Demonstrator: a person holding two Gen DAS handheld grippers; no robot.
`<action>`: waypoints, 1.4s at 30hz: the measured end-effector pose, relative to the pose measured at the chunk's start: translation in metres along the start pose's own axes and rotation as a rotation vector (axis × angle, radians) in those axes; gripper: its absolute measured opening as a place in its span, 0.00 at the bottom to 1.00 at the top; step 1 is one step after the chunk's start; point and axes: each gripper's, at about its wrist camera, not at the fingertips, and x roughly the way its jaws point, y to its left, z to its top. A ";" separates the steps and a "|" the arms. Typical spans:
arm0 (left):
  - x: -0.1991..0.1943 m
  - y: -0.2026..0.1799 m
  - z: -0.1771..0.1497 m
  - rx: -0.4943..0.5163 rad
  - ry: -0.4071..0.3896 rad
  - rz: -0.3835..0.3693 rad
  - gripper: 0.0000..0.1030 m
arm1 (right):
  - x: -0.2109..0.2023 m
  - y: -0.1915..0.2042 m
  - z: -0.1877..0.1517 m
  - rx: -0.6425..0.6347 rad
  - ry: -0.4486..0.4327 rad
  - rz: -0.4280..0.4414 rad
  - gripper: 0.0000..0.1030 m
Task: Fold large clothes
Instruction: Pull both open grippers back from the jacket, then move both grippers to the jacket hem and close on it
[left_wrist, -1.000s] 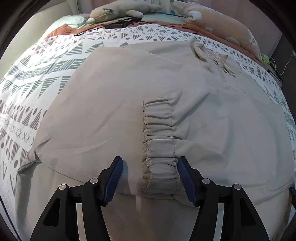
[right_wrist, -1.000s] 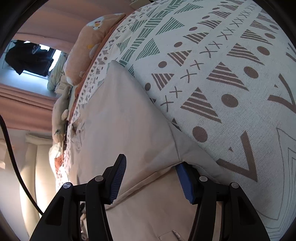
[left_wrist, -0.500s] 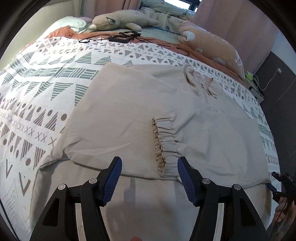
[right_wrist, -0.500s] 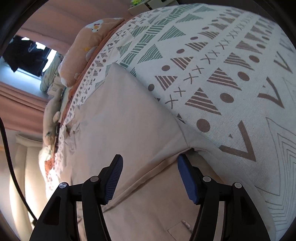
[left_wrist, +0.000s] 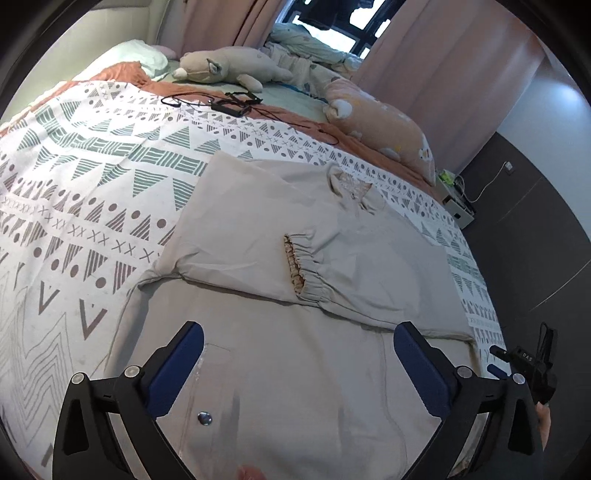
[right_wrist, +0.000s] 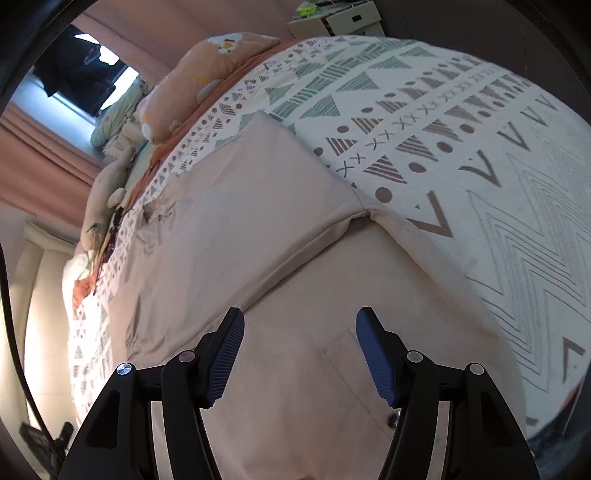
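Note:
A large beige garment (left_wrist: 258, 229) lies flat on the patterned bedspread (left_wrist: 92, 184), both sleeves folded in across its chest. One elastic cuff (left_wrist: 303, 266) rests near the middle, and the collar (left_wrist: 351, 188) points toward the pillows. My left gripper (left_wrist: 299, 328) hovers over the lower body of the garment, jaws opening wide with nothing between them. My right gripper (right_wrist: 300, 314) hangs above the garment (right_wrist: 240, 229) near its folded right sleeve edge (right_wrist: 314, 243). Its jaws are opening and hold no cloth. It also shows at the right edge of the left wrist view (left_wrist: 524, 360).
A grey plush toy (left_wrist: 229, 68) and an orange pillow (left_wrist: 380, 125) lie at the head of the bed, with black cables (left_wrist: 232, 103) between them. A small bedside box (left_wrist: 456, 206) stands past the bed's right edge. A metal snap (left_wrist: 204, 418) sits on the garment's front.
Both grippers have lifted and drawn back from the garment, so more of the bed shows. The left jaws have spread much wider. The right jaws have widened a little off the sleeve fold.

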 end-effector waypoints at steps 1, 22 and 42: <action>-0.009 -0.001 -0.003 0.002 -0.009 -0.005 1.00 | -0.010 0.001 -0.004 -0.014 -0.018 0.002 0.70; -0.190 -0.008 -0.089 0.120 -0.201 0.050 1.00 | -0.167 0.022 -0.112 -0.343 -0.248 0.062 0.96; -0.221 0.026 -0.199 0.134 -0.211 0.108 0.99 | -0.236 -0.076 -0.206 -0.423 -0.337 -0.009 0.96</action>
